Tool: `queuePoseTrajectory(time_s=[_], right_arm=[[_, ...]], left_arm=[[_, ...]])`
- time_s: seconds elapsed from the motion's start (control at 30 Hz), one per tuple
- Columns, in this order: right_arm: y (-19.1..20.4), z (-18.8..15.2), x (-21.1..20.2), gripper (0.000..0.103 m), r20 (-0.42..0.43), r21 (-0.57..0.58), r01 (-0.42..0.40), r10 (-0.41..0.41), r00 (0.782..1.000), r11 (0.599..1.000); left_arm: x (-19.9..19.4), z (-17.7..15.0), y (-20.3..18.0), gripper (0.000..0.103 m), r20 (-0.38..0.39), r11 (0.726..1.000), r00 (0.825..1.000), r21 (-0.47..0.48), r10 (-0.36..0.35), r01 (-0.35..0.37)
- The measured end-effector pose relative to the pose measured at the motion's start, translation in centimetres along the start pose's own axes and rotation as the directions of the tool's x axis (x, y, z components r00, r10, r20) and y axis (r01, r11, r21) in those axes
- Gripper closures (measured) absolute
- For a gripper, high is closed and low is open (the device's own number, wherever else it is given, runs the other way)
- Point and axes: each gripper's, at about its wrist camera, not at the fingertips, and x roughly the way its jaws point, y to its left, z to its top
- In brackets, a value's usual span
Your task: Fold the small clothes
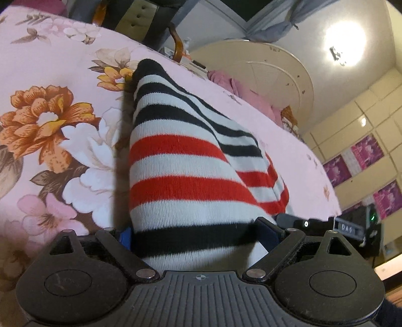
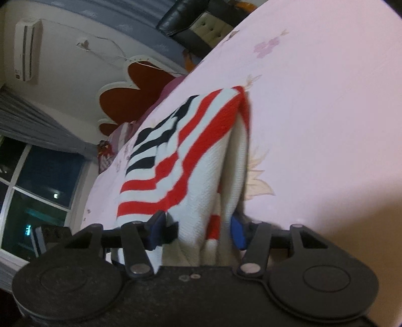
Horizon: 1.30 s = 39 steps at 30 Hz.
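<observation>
A striped knit garment point(image 1: 186, 163) with red, white and black bands is lifted off the pink floral bedsheet point(image 1: 55, 120). My left gripper point(image 1: 194, 234) is shut on its near edge, and the cloth rises ahead to a black tip. In the right wrist view the same striped garment point(image 2: 191, 156) hangs folded in layers from my right gripper point(image 2: 198, 231), which is shut on its white and red edge. Blue pads point(image 2: 237, 234) show beside the cloth. The fingertips of both grippers are mostly hidden by fabric.
The bed's pink sheet point(image 2: 326, 113) fills most of both views. A pink pillow point(image 1: 241, 93) and a cream headboard point(image 1: 263, 68) stand at the far end. A dark chair point(image 1: 140, 22) is beyond the bed. A window point(image 2: 32, 181) is at left.
</observation>
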Motion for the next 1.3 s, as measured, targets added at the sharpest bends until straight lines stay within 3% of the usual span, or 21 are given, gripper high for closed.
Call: queuePoseTrajectory(time_s=[0.1, 0.17, 0.27, 0.3, 0.37, 0.53, 0.77, 1.13, 1.3], right_arm=[[-0.9, -0.2, -0.3, 0.053, 0.003, 0.043, -0.064, 0.064, 0.998, 0.997], [-1.3, -0.2, -0.4, 0.062, 0.005, 0.036, -0.052, 0.051, 0.999, 0.998], [-0.4, -0.1, -0.1, 0.063, 0.006, 0.003, -0.015, 0.015, 1.000, 1.000], [0.4, 0.0, 0.1, 0.064, 0.008, -0.031, 0.013, -0.013, 1.000, 0.999], [1.9, -0.2, 0.4, 0.066, 0.016, -0.108, 0.076, -0.075, 0.997, 0.991], [4.8, -1.1, -0.3, 0.070, 0.051, -0.244, 0.145, -0.136, 0.989, 0.959], [8.9, -2.3, -3.4, 0.070, 0.119, -0.377, 0.171, -0.136, 0.984, 0.910], [12.3, -3.3, -5.1, 0.070, 0.194, -0.427, 0.238, -0.169, 0.966, 0.872], [14.3, -4.7, -5.0, 0.070, 0.228, -0.431, 0.290, -0.207, 0.951, 0.855]], left_arm=[[-0.1, 0.0, 0.4, 0.012, 0.002, 1.000, 1.000, -0.018, -0.016, 0.016], [0.2, 0.0, -0.2, 0.012, -0.002, 1.000, 1.000, 0.013, 0.011, -0.011], [1.1, 0.0, -2.0, 0.013, -0.007, 0.992, 0.996, 0.091, 0.087, -0.086], [1.4, -0.1, -2.7, 0.024, 0.001, 0.987, 0.994, 0.118, 0.109, -0.108], [1.6, -0.3, -3.6, 0.036, 0.016, 0.976, 0.992, 0.173, 0.129, -0.129], [0.2, -0.5, -5.2, 0.045, 0.048, 0.965, 0.987, 0.209, 0.152, -0.159], [-2.1, -1.2, -8.2, 0.046, 0.089, 0.958, 0.986, 0.242, 0.138, -0.156], [-4.8, -1.9, -10.9, 0.046, 0.130, 0.947, 0.989, 0.300, 0.077, -0.113], [-6.2, -2.3, -10.0, 0.046, 0.137, 0.950, 0.990, 0.303, 0.033, -0.074]])
